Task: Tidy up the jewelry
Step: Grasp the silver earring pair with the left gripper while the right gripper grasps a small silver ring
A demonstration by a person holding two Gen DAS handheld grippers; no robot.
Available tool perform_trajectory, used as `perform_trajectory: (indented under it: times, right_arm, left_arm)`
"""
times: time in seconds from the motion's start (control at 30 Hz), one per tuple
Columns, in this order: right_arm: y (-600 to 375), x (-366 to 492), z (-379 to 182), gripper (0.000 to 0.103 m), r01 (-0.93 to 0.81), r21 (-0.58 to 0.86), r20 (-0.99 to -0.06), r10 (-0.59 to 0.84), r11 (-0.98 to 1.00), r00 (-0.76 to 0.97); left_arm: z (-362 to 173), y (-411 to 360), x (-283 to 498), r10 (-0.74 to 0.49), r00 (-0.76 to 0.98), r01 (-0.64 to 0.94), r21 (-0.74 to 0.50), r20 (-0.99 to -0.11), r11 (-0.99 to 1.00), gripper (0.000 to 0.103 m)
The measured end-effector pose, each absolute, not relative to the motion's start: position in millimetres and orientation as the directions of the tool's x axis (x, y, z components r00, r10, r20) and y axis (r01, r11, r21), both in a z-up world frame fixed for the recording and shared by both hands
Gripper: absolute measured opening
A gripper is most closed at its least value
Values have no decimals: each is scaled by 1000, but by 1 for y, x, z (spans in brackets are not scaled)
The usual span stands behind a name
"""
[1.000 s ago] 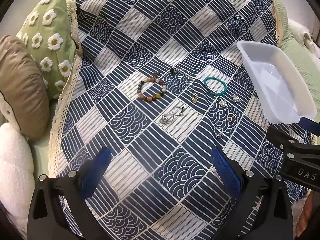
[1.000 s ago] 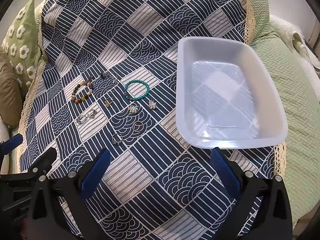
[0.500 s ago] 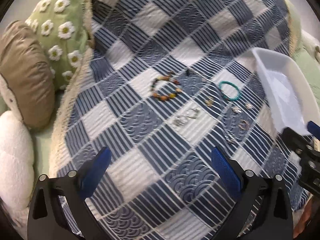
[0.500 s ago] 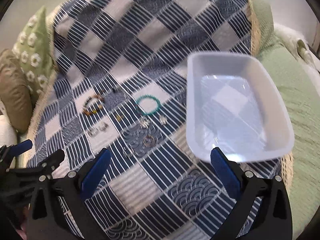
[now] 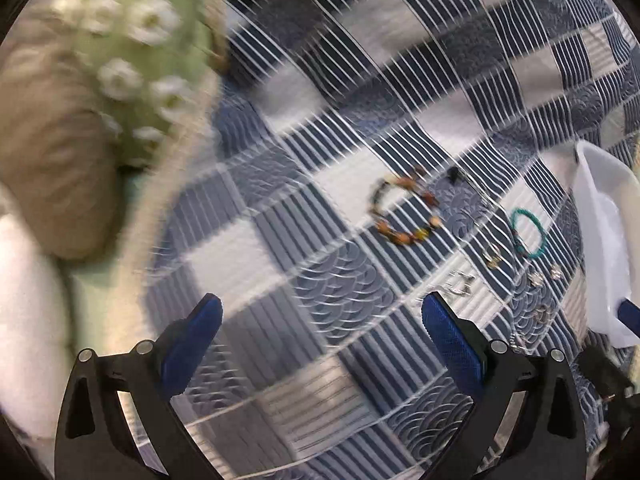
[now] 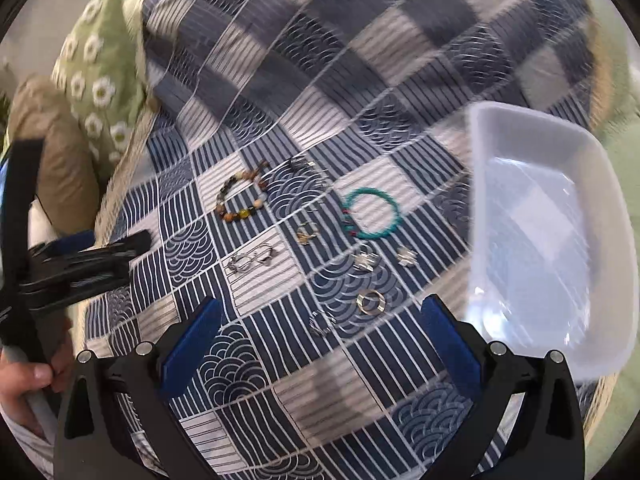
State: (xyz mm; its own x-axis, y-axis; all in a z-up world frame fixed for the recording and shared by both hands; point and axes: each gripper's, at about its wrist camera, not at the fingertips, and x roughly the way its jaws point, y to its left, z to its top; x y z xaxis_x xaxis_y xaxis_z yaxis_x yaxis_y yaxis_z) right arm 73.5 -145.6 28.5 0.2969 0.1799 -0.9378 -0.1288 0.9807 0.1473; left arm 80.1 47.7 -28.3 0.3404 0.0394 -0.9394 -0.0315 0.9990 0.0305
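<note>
Jewelry lies on a blue and white patterned cloth (image 6: 360, 92). There is a brown bead bracelet (image 6: 242, 196) (image 5: 404, 216), a teal bead bracelet (image 6: 372, 213) (image 5: 529, 233), a gold ring (image 6: 371, 302), a small silver ring (image 6: 322, 323), silver earrings (image 6: 252, 260) and small charms (image 6: 406, 256). A white plastic tray (image 6: 552, 240) (image 5: 604, 248) sits to the right. My right gripper (image 6: 320, 344) is open and empty, just short of the rings. My left gripper (image 5: 320, 344) is open and empty over bare cloth, left of the jewelry.
A green daisy pillow (image 5: 140, 52) (image 6: 96, 80) and a brown cushion (image 5: 52, 176) lie at the cloth's left edge. The left gripper body and the hand (image 6: 24, 376) holding it show at the left of the right wrist view. Green bedding (image 6: 624, 148) lies beyond the tray.
Both grippers have swung and moved in: the jewelry has shifted right in the left view and nearer and more central in the right view. Both stay open.
</note>
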Motion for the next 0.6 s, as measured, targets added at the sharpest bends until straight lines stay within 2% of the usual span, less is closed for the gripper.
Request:
perform_trajectory:
  times: [0.1,0.13,0.33,0.5,0.57,0.6]
  right_arm:
    - [-146,79,9,74,-112,117,-951,144,987,273]
    - [-150,79,2,70,-95,128,-954,149,987,259]
    - [-160,77,-17,67,-62,84,-972,95,995,217]
    - [-165,84,-28,67,-42,102,-977,108,994,183]
    - [-167,86,-34,60,-32,113,-979,117,993,168]
    - [-166,86,-34,57,-35,103,-980,107,994,170]
  left_arm:
    - [-50,37,85,18,304,-16,13,-953,1000,95]
    - [-56,32,86,29,294,-8,28,-955,1000,95]
    - [-72,11,88,-4,273,35,6,-962,999,95]
    - [-79,1,94,-24,265,49,-11,-964,999,93]
    - [-85,-4,96,-17,249,52,-4,-968,999,70]
    - [-89,-4,98,-25,234,46,-15,-972,999,54]
